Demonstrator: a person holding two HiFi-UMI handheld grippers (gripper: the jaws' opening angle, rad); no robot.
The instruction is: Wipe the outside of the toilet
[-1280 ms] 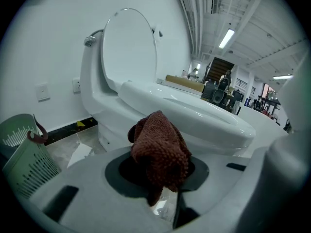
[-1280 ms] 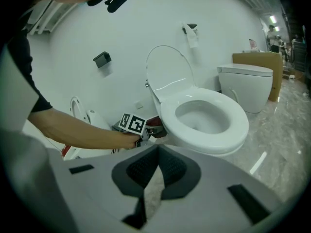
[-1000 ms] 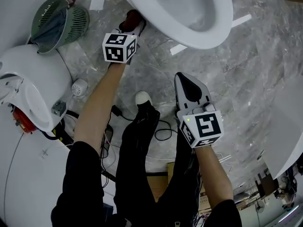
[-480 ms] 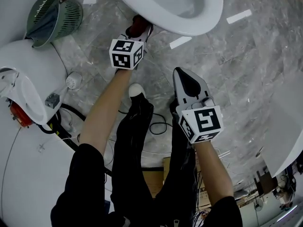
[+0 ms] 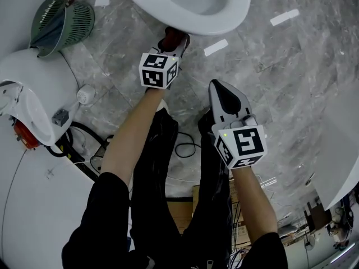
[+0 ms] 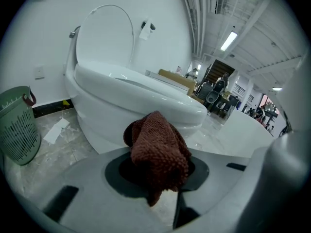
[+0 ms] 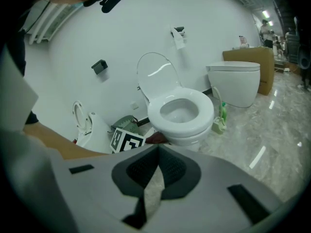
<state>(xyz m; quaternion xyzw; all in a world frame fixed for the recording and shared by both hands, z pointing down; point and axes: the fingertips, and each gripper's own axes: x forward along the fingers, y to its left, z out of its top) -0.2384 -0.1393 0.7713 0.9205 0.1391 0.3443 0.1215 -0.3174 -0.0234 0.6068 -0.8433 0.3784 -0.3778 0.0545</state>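
The white toilet fills the top of the head view, and its bowl rises close ahead in the left gripper view. My left gripper is shut on a brown cloth, which is pressed up under the bowl's outer rim. That cloth bulges out between the left gripper jaws. My right gripper hangs lower right over the floor, shut with nothing in it. In the right gripper view the right gripper points at the toilet from a distance.
A green basket stands at upper left, beside a white fixture with cables on the marble floor. White tape strips lie on the floor. Another toilet and a green bottle are at the right. The person's legs are below.
My left gripper has slid the cloth along the bowl's underside toward its front. The right gripper has hardly moved.
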